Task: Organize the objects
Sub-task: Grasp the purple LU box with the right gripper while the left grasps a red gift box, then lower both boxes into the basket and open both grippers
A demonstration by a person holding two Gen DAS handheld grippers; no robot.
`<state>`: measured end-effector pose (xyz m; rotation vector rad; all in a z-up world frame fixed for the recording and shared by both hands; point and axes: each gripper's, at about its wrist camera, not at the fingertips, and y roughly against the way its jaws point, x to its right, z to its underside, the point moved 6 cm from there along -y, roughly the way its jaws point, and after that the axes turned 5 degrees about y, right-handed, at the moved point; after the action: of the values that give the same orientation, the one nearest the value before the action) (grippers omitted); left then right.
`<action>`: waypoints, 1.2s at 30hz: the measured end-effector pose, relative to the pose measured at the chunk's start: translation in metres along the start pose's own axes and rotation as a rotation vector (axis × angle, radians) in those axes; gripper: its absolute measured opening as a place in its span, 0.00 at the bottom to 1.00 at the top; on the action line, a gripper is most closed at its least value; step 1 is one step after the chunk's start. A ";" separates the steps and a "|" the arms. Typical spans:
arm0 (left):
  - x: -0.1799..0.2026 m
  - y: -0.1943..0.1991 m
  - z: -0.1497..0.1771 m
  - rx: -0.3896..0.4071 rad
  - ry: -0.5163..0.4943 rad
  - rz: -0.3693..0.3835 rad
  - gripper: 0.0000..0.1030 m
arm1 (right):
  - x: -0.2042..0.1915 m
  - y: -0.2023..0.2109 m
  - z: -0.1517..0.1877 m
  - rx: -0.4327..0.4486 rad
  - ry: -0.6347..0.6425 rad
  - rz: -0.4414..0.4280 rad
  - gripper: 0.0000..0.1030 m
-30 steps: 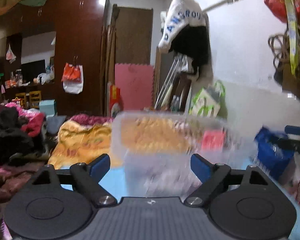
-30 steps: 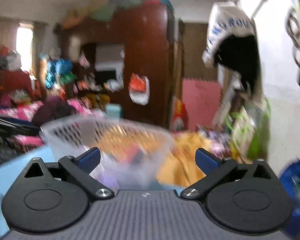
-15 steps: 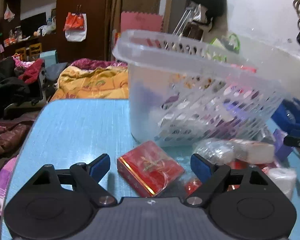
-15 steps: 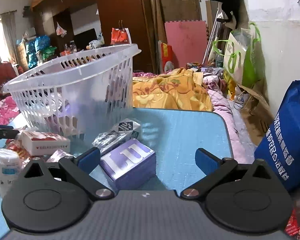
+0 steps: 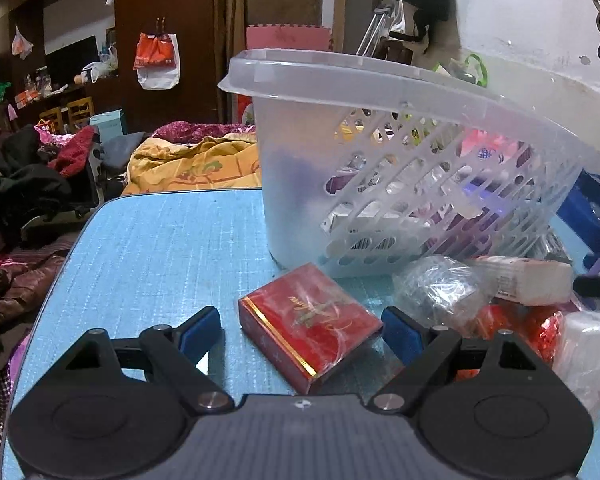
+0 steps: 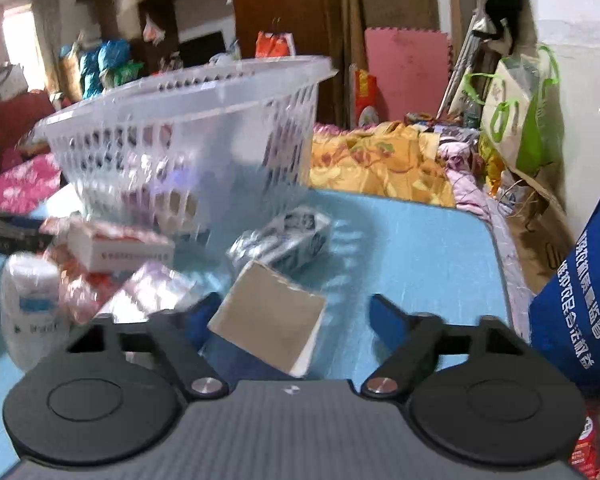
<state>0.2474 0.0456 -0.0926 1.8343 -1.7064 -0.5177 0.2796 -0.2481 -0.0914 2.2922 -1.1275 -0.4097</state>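
Note:
A clear plastic basket (image 5: 380,76) holding several packets stands on the blue table (image 5: 160,248). In front of it lies a red box (image 5: 308,320), flat on the table between the fingers of my open left gripper (image 5: 300,330); neither pad presses it. In the right wrist view the basket (image 6: 188,92) is at the upper left. My right gripper (image 6: 292,316) has its jaws closing around a small box (image 6: 268,316) that is tipped up and shows a tan face. The left pad is at the box's edge, and a gap remains on the right.
Loose items lie by the basket: a white box with red print (image 6: 120,248), a white bottle (image 6: 28,304), a silver and black packet (image 6: 284,236), a clear bag (image 5: 436,288) and red foil packets (image 5: 540,324). A blue bag (image 6: 580,280) stands at the right.
Both grippers tilted down from the room onto the table and settled over the boxes. The right jaws have narrowed, and the purple box between them has tipped up onto its edge.

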 end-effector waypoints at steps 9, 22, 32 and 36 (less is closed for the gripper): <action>0.007 0.009 0.000 0.058 -0.030 -0.008 0.75 | -0.026 0.025 0.018 0.024 0.114 0.064 0.42; 0.005 0.085 -0.006 0.291 0.047 0.128 0.75 | -0.057 0.080 -0.010 0.217 0.124 0.024 0.42; 0.053 0.105 -0.131 0.350 0.030 0.174 0.75 | -0.098 0.074 -0.142 0.337 0.228 0.038 0.42; 0.054 0.058 -0.152 0.242 0.073 0.170 0.75 | -0.099 0.017 -0.165 0.216 0.259 0.057 0.42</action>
<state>0.3053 0.0140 0.0655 1.8226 -1.9212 -0.1781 0.2900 -0.1220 0.0548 2.4042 -1.1470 0.0337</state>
